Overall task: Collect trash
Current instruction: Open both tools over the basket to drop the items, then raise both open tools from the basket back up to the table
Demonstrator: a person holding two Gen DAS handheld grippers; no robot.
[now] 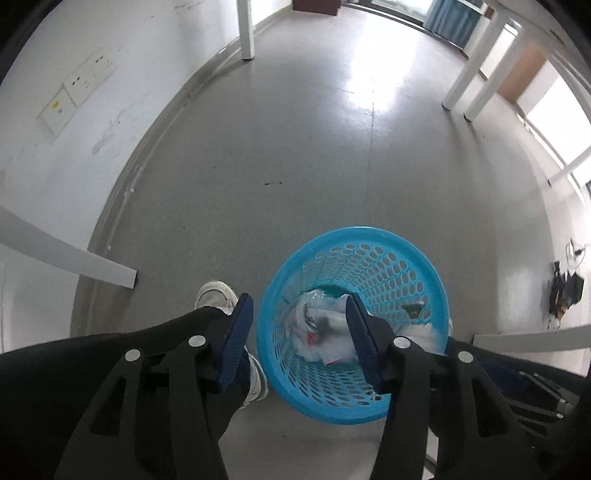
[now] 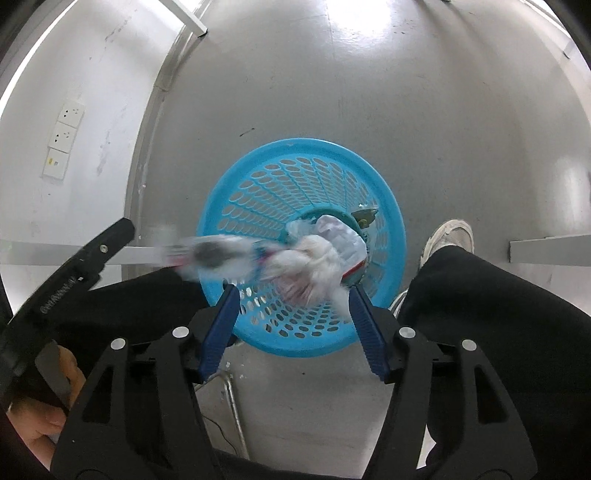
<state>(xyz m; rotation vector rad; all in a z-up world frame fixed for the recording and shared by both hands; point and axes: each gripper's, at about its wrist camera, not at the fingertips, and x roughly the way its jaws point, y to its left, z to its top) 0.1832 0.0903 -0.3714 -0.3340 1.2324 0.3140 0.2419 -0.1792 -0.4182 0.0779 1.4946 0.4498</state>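
Observation:
A blue perforated waste basket point(image 1: 354, 234) stands on the grey floor. Crumpled clear plastic and paper trash point(image 1: 321, 332) lies at its bottom. My left gripper point(image 1: 297, 301) hangs open above the basket's near left rim, with nothing between its blue pads. In the right wrist view the same basket point(image 2: 295, 146) sits below my right gripper point(image 2: 293, 291), which is open. A blurred white crumpled wad point(image 2: 317, 266) and a blurred wrapper point(image 2: 214, 256) are in the air just past the fingertips, over the basket mouth. No pad presses on them.
A person's black-trousered legs and white shoes point(image 1: 216, 295) point(image 2: 448, 236) stand on either side of the basket. A white wall with sockets point(image 1: 85, 79) runs on the left. White table legs point(image 1: 245, 29) and cables point(image 1: 561, 291) are farther off. A hand point(image 2: 33, 435) holds a black handle.

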